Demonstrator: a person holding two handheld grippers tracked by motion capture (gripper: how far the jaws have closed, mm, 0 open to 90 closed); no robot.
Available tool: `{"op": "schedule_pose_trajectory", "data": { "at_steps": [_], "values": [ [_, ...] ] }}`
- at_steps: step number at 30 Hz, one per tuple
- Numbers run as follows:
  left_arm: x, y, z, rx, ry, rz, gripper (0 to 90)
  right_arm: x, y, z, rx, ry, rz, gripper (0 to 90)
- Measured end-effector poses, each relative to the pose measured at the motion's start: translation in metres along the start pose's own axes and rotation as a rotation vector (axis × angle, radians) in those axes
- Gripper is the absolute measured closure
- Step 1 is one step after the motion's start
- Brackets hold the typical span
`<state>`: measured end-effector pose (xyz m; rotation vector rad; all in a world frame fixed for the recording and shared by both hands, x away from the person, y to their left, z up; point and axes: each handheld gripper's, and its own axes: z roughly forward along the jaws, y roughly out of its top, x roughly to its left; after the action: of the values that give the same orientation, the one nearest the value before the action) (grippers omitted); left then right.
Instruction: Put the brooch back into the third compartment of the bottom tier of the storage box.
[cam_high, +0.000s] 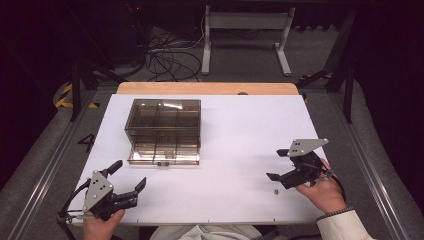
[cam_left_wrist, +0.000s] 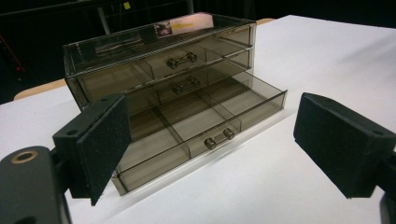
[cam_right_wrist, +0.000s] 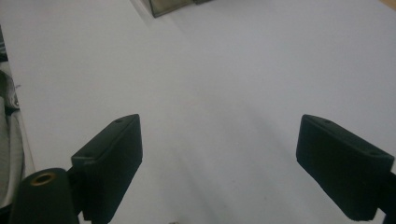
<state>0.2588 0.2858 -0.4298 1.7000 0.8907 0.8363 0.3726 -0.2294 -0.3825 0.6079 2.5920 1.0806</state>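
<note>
Smoked-plastic drawer unit (cam_high: 163, 130) stands on the white table (cam_high: 240, 130), ahead of the left gripper (cam_high: 131, 176) and well apart from it; in the left gripper view it sits just beyond the jaws, between and above them. The unit has three drawers stacked. Top drawer (cam_left_wrist: 154, 58) and middle drawer (cam_left_wrist: 187, 86) are pushed in; bottom drawer (cam_left_wrist: 196, 126) is pulled out toward the gripper. Each front carries a small metal handle (cam_left_wrist: 219, 138). Dividers split the open drawer into compartments; those that show look empty, with only the tinted floor visible. Contents of the two closed drawers cannot be told through the dark walls. Left gripper: jaws spread wide, nothing between them, held low over the table's near edge by the left hand (cam_high: 102, 225). Right gripper (cam_high: 278, 164): jaws likewise wide apart, released, held by the right hand (cam_high: 325, 190), well to the right of the unit; in its own view bare table lies between the jaws, with a corner of the unit far ahead at the top edge. A small dark object (cam_high: 275, 191) lies on the table just beside the right gripper, too small to identify.
</note>
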Motion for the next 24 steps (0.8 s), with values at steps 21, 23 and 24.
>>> {"op": "schedule_pose_trajectory", "data": {
  "at_steps": [21,23,24],
  "values": [
    [0.0,0.0,0.0,0.001,0.005,-0.001,12.2,0.006,0.007,0.017,0.247,0.063,-0.085,24.8],
    [0.0,0.0,0.0,0.0,0.005,0.0,12.2,0.008,0.008,0.019,0.273,0.063,-0.093,25.8],
    [0.0,0.0,0.0,0.001,0.005,0.0,12.2,0.009,0.008,0.019,0.284,0.062,-0.097,26.5]
  ]
}}
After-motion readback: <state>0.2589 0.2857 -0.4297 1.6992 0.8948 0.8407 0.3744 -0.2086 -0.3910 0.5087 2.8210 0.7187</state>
